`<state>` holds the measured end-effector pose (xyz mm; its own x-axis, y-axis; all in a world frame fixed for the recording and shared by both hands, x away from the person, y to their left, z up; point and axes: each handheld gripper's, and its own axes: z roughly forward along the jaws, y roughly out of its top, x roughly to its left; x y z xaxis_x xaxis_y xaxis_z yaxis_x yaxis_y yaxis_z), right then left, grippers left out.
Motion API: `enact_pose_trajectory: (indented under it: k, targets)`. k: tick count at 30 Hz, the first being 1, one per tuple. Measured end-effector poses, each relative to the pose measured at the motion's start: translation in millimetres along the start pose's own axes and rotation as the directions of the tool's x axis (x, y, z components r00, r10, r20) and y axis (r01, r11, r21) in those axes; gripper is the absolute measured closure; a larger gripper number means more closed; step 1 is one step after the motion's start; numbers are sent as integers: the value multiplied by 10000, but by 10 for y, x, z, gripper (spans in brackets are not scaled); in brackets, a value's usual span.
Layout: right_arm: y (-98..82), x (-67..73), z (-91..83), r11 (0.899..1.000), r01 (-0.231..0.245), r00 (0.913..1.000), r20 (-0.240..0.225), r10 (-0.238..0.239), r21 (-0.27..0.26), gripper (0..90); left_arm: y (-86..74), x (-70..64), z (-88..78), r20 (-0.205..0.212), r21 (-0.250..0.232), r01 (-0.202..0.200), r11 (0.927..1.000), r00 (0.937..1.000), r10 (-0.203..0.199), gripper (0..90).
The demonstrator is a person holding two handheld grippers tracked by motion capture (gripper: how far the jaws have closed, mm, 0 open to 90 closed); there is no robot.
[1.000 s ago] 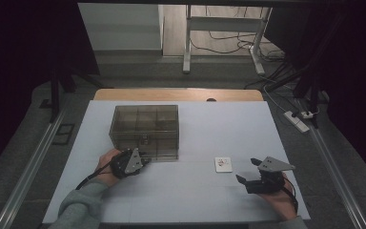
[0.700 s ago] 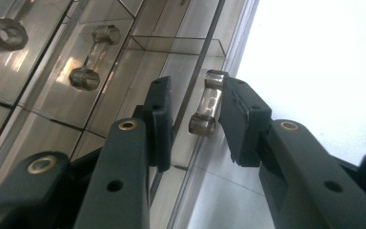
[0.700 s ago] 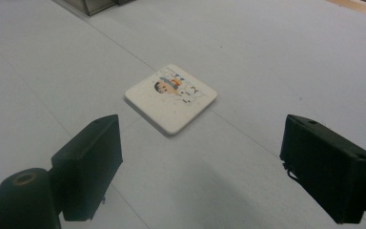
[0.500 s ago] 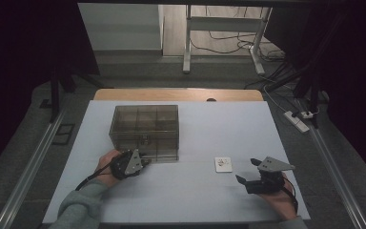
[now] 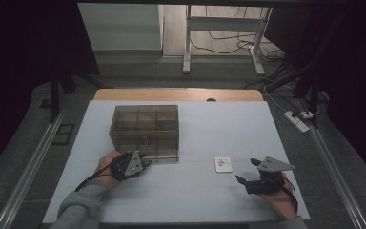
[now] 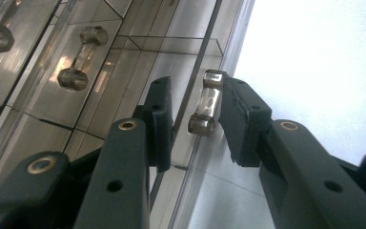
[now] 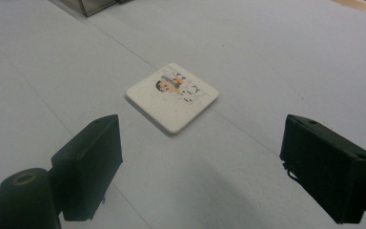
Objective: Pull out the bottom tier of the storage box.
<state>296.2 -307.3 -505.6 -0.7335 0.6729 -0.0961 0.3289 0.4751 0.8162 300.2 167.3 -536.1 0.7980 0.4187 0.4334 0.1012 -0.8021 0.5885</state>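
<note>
At the front wall of a smoky clear compartment box (image 5: 144, 131), the left gripper (image 6: 198, 119) straddles the latch bar (image 6: 205, 102), jaws apart, only its right pad touching. The bar's long axis runs along the jaws. Closing off-centre could let it slip out. The right gripper (image 7: 198, 167) waits released near a white picture tile (image 7: 172, 96).

The left gripper (image 5: 143, 162) lies low at the end of a grey-sleeved forearm, its 2 jaws a narrow gap apart, seemingly not pressing. The right gripper (image 5: 248, 171) rests in the right hand (image 5: 279, 195), its 2 jaws spread wide, pointing left.
</note>
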Motion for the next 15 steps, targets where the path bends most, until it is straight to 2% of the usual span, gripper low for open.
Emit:
enact_pose_trajectory:
  k: [15]
  targets:
    - [-3, 1, 7, 10000, -21, 10000, -31, 21, -10, 137, 7, -21, -11, 85, -13, 27, 10000, 10000, -27, 646]
